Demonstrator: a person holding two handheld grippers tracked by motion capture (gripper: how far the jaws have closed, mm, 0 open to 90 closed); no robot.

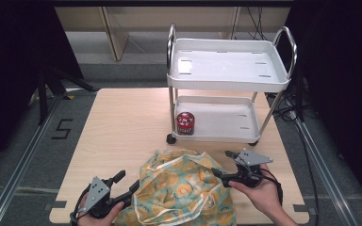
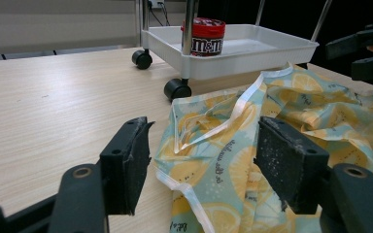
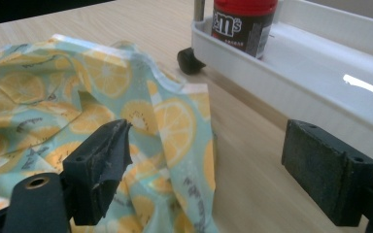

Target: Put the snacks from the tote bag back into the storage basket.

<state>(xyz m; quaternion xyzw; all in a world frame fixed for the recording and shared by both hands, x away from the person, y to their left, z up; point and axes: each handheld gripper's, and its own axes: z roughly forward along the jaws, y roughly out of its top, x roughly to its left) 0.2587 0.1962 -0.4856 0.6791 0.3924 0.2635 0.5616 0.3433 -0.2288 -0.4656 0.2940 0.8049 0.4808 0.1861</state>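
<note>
A lemon-print cloth bag (image 1: 184,188) lies crumpled at the table's front edge. My left gripper (image 1: 127,182) is at its left edge, open; in the left gripper view the bag's white-trimmed rim (image 2: 213,160) lies between the spread jaws of my left gripper (image 2: 201,145). At the bag's right corner is my right gripper (image 1: 223,163), also open. In the right gripper view, the bag's corner (image 3: 175,126) sits between the wide-apart jaws of my right gripper (image 3: 206,145). A red-lidded M&M's jar (image 1: 185,123) stands on the lower shelf of a small white cart (image 1: 226,80).
The two-tier wheeled cart (image 2: 252,56) stands on the wooden table (image 1: 122,122) behind the bag, its top shelf bare. Black castors (image 2: 177,89) rest on the tabletop. The jar (image 3: 243,24) sits at the lower shelf's left corner. Bare tabletop lies to the left.
</note>
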